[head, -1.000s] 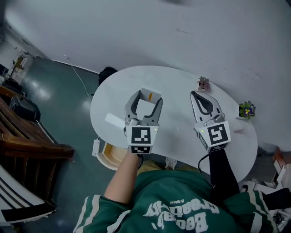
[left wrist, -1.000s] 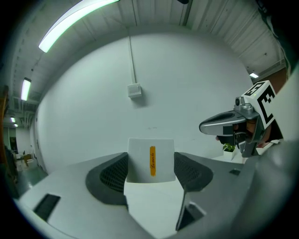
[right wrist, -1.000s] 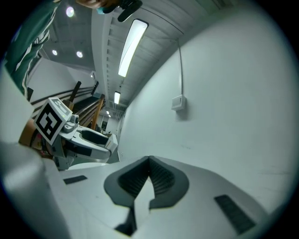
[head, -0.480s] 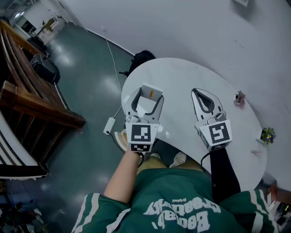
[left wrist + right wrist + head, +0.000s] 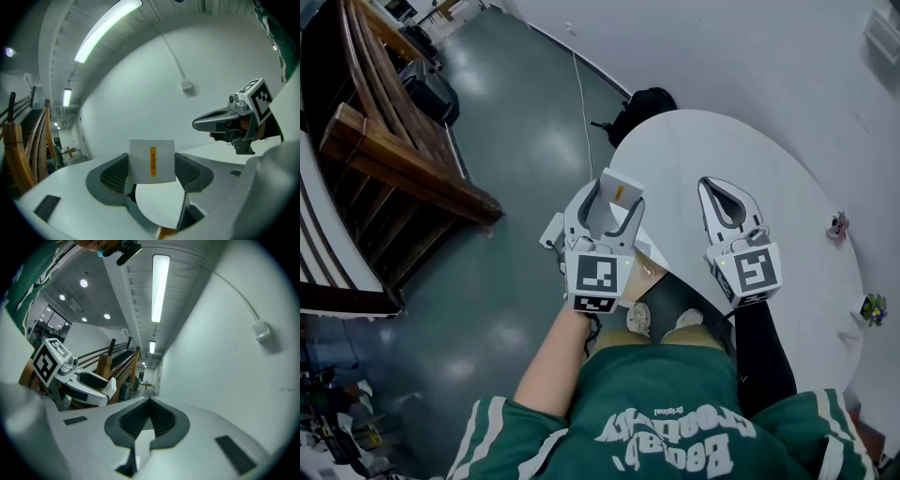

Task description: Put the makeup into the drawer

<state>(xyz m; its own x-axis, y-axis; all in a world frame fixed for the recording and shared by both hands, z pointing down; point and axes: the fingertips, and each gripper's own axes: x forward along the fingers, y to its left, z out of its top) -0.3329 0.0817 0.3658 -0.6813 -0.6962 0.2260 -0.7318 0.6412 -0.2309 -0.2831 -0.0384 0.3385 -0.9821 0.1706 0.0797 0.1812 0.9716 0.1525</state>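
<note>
Head view: looks down on a person in a green shirt [image 5: 675,427] with a gripper in each hand, standing at the 7 o'clock edge of a white table [image 5: 778,169].
Left gripper [image 5: 611,199]: clamped on a makeup box [image 5: 621,186]; the jaws stand wide and the box fills the gap.
Makeup box: white with an orange stripe. It sits upright between the finger pads [image 5: 111,174], one pad on each side face, and its top reaches past the fingertips. From above it lies at 12 o'clock of the marker cube [image 5: 600,278], at the table's 9 o'clock rim.
Right gripper [image 5: 709,187]: jaws together, tips meeting, nothing between them. It is at 3 o'clock of the left gripper, apart from it, over the table.
Drawer [image 5: 649,270]: only a sliver of pale wood shows at the table edge, at 5 o'clock of the box, just beside the marker cube.
Surroundings: a grey floor [image 5: 516,169], a black bag [image 5: 652,101] at the table's 11 o'clock end, and a wooden rail [image 5: 412,159] at 9 o'clock of the bag.
</note>
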